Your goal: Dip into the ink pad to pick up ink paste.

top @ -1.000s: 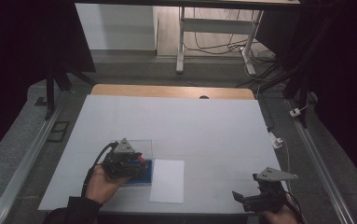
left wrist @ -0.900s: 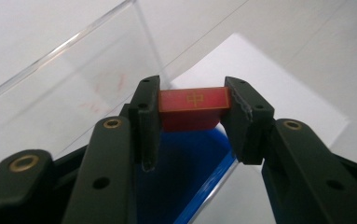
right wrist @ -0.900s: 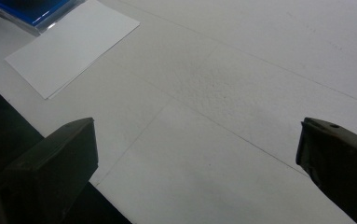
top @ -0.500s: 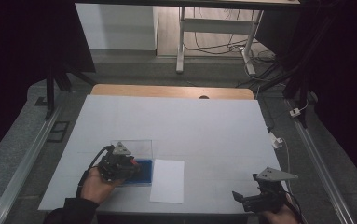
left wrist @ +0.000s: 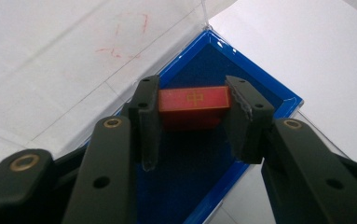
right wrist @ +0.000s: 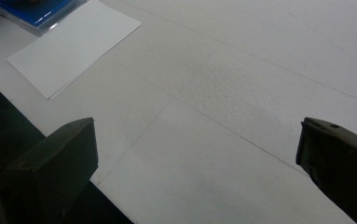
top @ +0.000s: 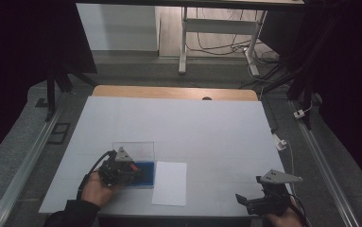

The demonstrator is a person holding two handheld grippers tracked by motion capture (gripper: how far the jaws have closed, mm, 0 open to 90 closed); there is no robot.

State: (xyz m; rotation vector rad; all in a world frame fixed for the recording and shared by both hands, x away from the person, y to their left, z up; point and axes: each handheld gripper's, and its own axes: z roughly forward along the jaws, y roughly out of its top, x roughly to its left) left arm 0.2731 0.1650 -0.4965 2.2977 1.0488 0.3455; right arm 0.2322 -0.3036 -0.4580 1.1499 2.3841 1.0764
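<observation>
Two grippers are on the desk [top: 178,123] and we're watching the left one closely. The left gripper [left wrist: 192,109] has its black jaws pressed against both ends of a small red block [left wrist: 193,100] with a gold mark on its face, so the block is clamped between them. That block sits over the dark blue floor of a clear-walled blue tray [left wrist: 278,100]. In the high view we find the blue tray [top: 148,172] near the desk's front edge, toward the left corner, with the left gripper [top: 133,170] reaching into it from the person's left hand [top: 96,189]. Just beside the tray's right side lies a white sheet of paper [top: 170,183]; we can't tell whether they touch. Over at the front right corner, the right gripper [top: 245,202] hovers by the desk edge. In its own view, the right gripper [right wrist: 197,154] has its jaws spread wide apart with nothing between them, bare white desk below. Far off we glimpse the white sheet of paper [right wrist: 73,46] and a sliver of the blue tray [right wrist: 36,11].
</observation>
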